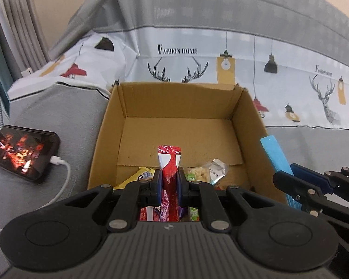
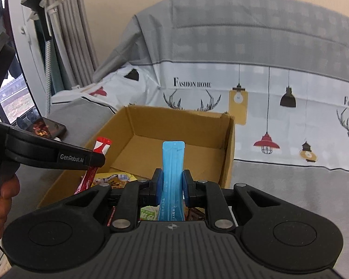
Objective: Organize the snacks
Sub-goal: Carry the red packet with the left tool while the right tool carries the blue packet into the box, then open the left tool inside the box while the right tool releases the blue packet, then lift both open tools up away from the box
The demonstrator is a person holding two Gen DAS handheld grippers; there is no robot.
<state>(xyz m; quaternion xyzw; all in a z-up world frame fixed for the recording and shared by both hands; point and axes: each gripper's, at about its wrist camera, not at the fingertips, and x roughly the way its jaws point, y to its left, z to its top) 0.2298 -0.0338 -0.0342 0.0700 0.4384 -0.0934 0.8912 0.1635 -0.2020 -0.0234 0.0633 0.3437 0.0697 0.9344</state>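
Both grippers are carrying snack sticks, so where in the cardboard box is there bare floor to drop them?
The cardboard box has bare floor across its back half, along the far wall and both side walls. The near edge is crowded with snack packets.

An open brown cardboard box (image 1: 179,125) is set on a grey-covered sofa (image 1: 58,116); a black phone (image 1: 23,157) is laid left of it; snack packets (image 1: 207,173) are gathered at its near end.

Cardboard box (image 1: 249,116) far half bare — near end crowded with snack packets (image 1: 204,174).
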